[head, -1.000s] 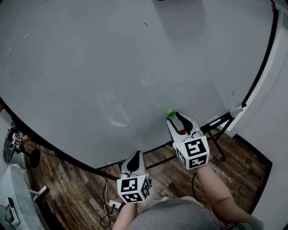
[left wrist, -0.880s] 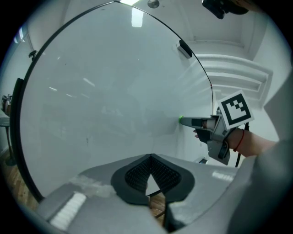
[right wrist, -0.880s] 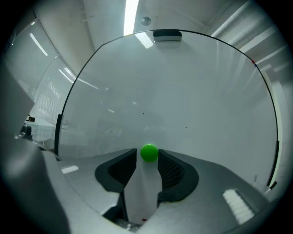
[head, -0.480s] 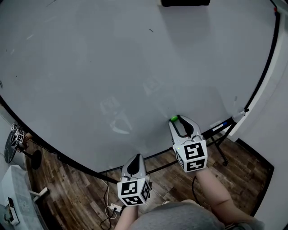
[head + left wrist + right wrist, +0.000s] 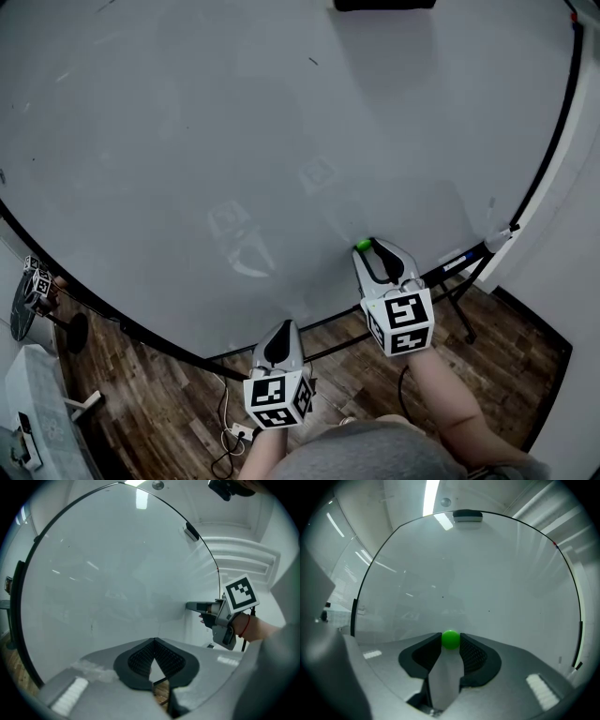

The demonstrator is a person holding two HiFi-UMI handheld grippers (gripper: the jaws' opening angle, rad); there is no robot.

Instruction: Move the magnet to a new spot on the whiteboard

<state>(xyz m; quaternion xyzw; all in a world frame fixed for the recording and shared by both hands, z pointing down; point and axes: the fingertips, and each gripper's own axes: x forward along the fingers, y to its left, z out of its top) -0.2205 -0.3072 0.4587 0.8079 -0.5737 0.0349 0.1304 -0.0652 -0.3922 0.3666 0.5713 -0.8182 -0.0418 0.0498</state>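
Cool, flat light on a glossy board, bent by wide lenses.
A ceiling strip light (image 5: 432, 491) throws white glare streaks onto the whiteboard (image 5: 234, 122) in both gripper views. My head view is dimmer and greyer, with faint reflections. Edges bow and corners go black. The near shell of my left claw (image 5: 153, 641) is soft, while the green magnet (image 5: 450, 639) is crisp.

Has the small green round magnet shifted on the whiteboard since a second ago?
No. The small green round magnet sits as far from the whiteboard's lower right corner as before.
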